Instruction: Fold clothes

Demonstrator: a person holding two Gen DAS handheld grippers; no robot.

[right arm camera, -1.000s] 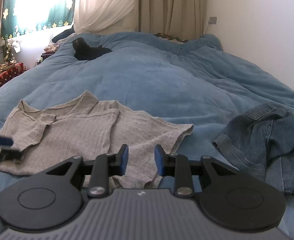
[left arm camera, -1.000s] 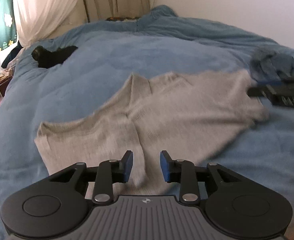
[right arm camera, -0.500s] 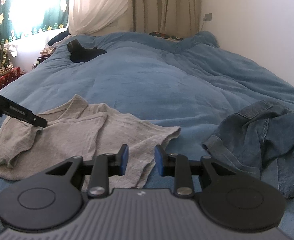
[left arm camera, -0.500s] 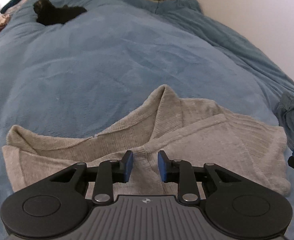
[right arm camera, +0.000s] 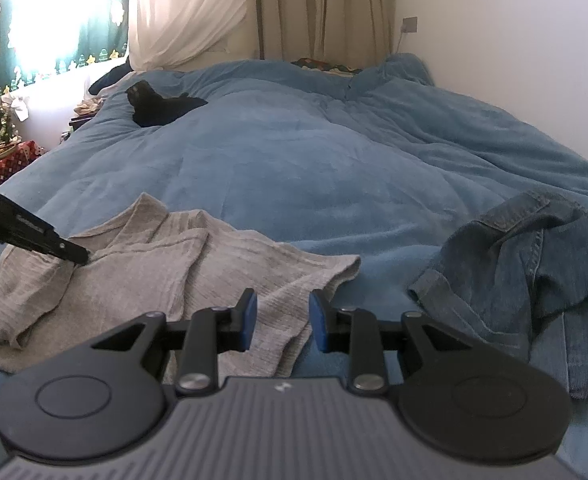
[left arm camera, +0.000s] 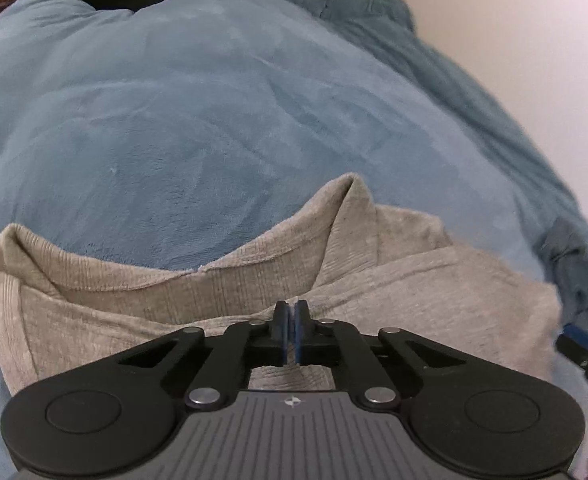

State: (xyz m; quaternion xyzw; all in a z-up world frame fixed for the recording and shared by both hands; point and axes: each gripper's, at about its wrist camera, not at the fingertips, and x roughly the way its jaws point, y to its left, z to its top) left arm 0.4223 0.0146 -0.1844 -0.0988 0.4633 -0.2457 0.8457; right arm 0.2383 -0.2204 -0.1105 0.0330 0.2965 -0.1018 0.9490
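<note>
On the left of the blue bed (right arm camera: 334, 168) lay the grey top (right arm camera: 153, 280), part-folded. The left tool (left arm camera: 292, 312) had just been closing and stood pressed together at the cloth, seemingly pinching a fold of it near the sleeve. This looked like the start of a fold; next the pinched edge would need lifting across. The right tool (right arm camera: 282, 312) hung spread over the hem, holding nothing. Rightmost sat crumpled denim (right arm camera: 534, 272). No containers showed.
</note>
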